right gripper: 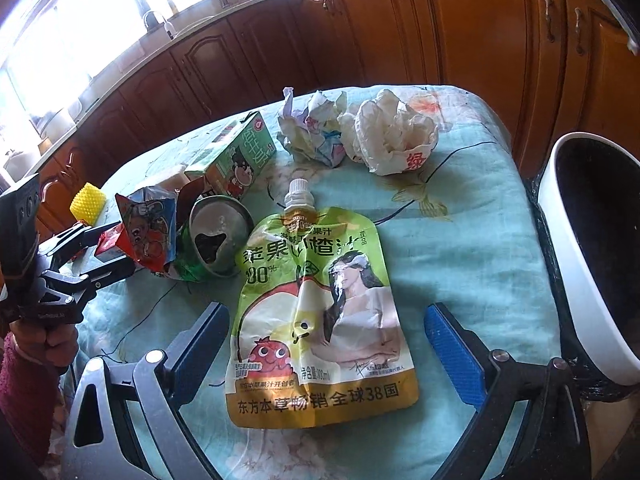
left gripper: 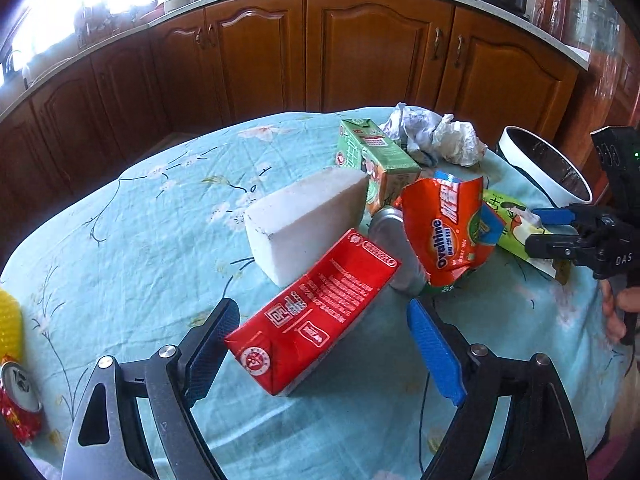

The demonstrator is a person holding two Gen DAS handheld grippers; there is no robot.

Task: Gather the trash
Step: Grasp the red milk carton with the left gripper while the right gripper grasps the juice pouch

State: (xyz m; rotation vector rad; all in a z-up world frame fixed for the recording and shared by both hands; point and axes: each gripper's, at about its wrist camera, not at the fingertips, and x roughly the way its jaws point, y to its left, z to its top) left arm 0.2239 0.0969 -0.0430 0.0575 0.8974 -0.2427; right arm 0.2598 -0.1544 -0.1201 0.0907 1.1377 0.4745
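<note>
My left hand-held gripper (left gripper: pixel 324 354) is spread wide around the red carton (left gripper: pixel 312 316), which lies tilted on the surface (left gripper: pixel 140 240), seemingly touching the left pad. My right hand-held gripper (right gripper: pixel 326 354) is wide too, straddling the green juice pouch (right gripper: pixel 320 316), which lies flat beside the white bin (right gripper: pixel 576 280).

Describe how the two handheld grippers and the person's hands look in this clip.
Both the left gripper and the right gripper have grey metal linkage arms with round silver pivot bolts and blue textured pads on the jaws. Seen from across the table, each has a black body with white lettering. The left hand wears a dark red knit sleeve.
</note>
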